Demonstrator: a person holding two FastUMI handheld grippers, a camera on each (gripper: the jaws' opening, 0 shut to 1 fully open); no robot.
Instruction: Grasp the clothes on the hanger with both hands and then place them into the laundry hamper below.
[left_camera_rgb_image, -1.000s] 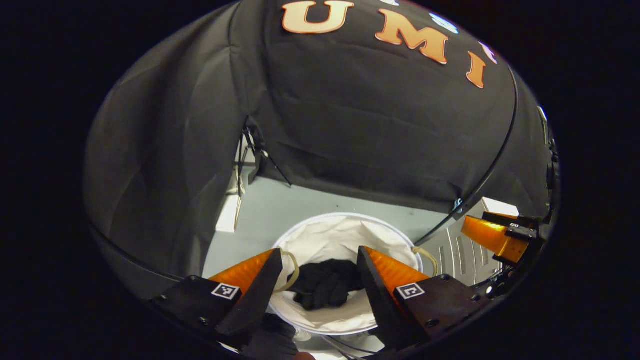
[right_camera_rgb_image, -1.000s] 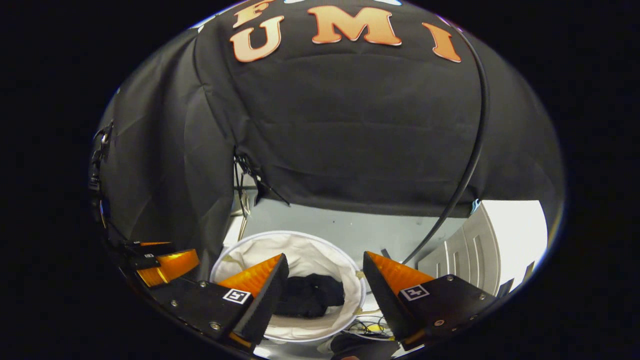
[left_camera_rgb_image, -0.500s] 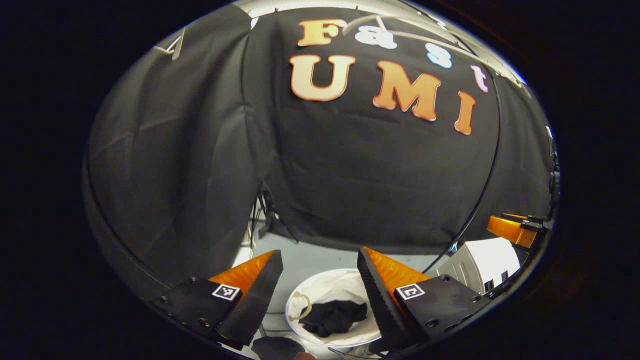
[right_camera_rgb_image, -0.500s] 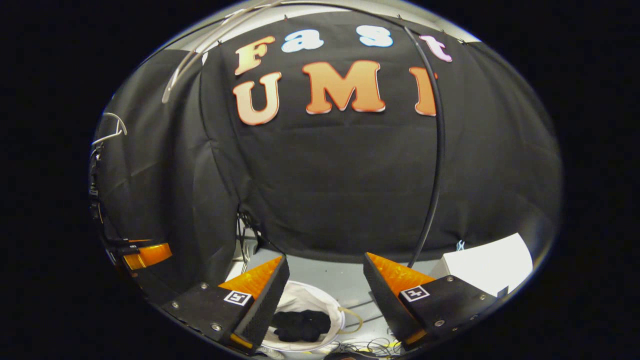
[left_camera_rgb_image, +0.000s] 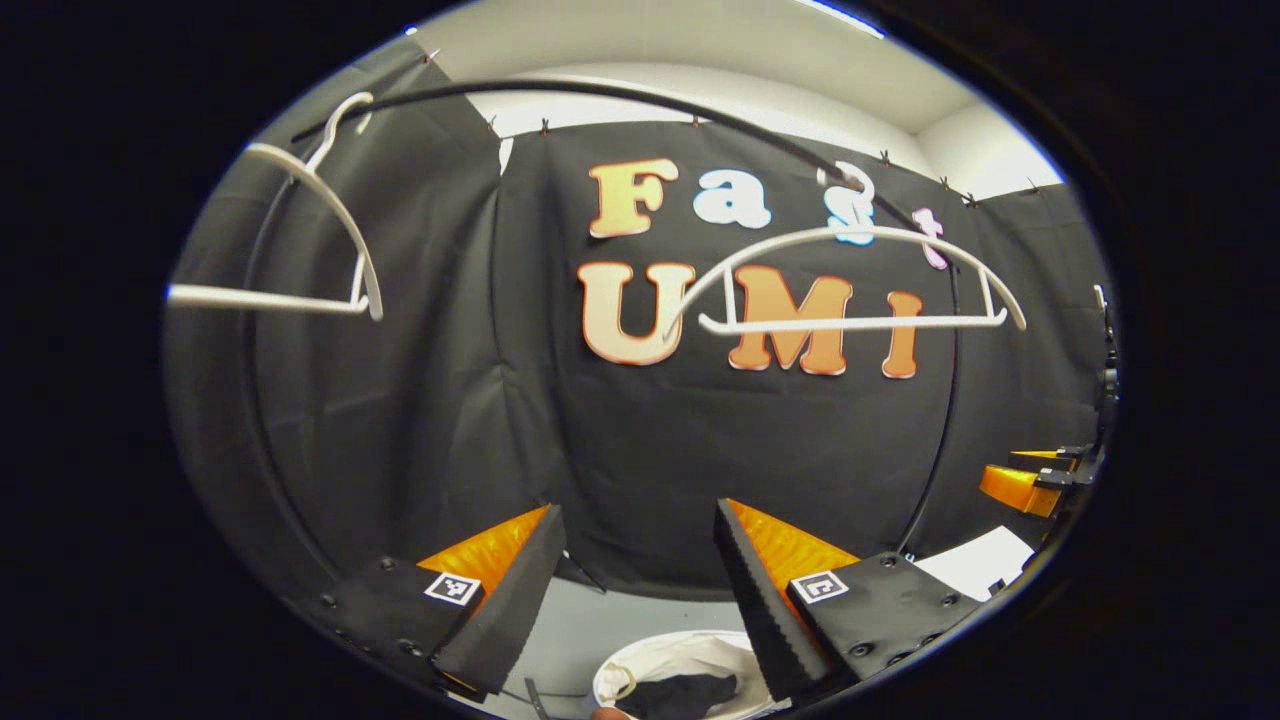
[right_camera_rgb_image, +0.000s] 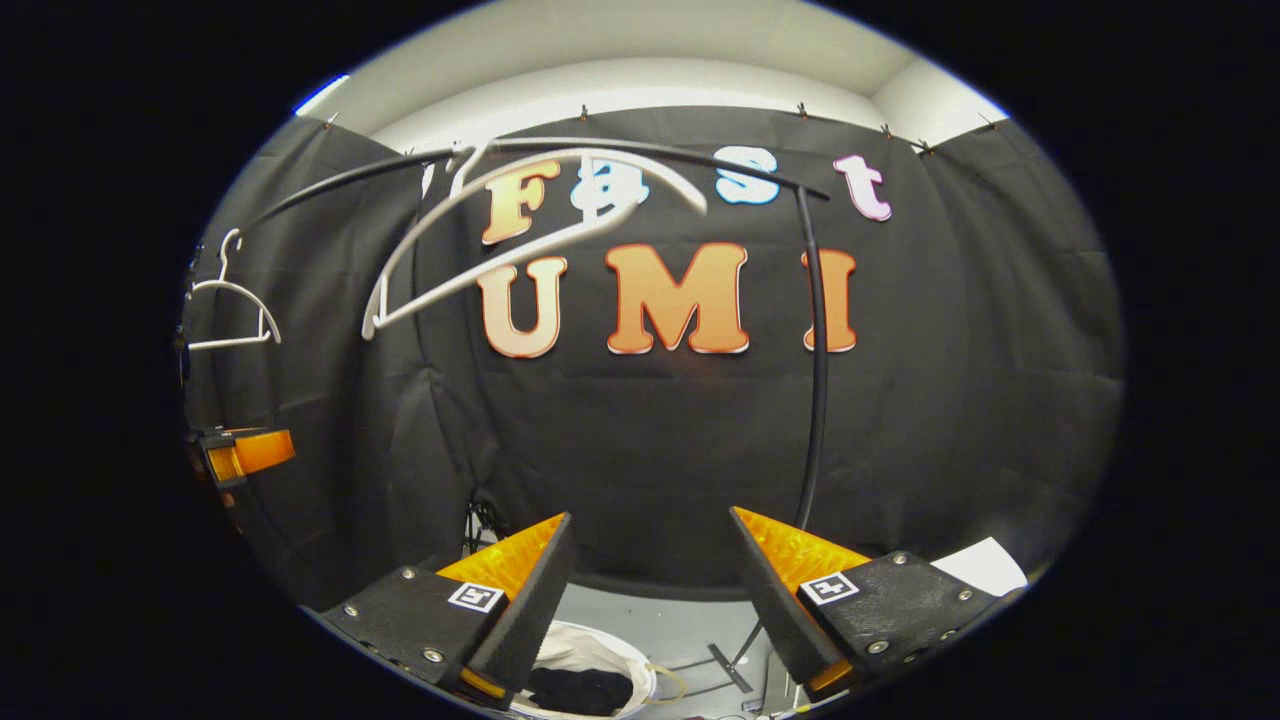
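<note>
Left gripper (left_camera_rgb_image: 640, 590) and right gripper (right_camera_rgb_image: 650, 600): fingers spread apart, nothing between them, both raised and facing the black cloth wall. The dark crumpled clothes (left_camera_rgb_image: 680, 695) lie inside the round white fabric laundry hamper (left_camera_rgb_image: 690, 660) on the grey floor (left_camera_rgb_image: 620, 625), low between the fingers in both views. Two bare white plastic hangers (left_camera_rgb_image: 860, 285) hang from the curved black rail (left_camera_rgb_image: 600, 95) above, well apart.

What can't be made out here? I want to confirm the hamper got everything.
- Hamper: left gripper view, cut off by the bottom edge and the left tongs.
- Clothes: right gripper view, partly behind a finger; item count unclear.
- Hanger: right gripper view, motion-blurred.
</note>
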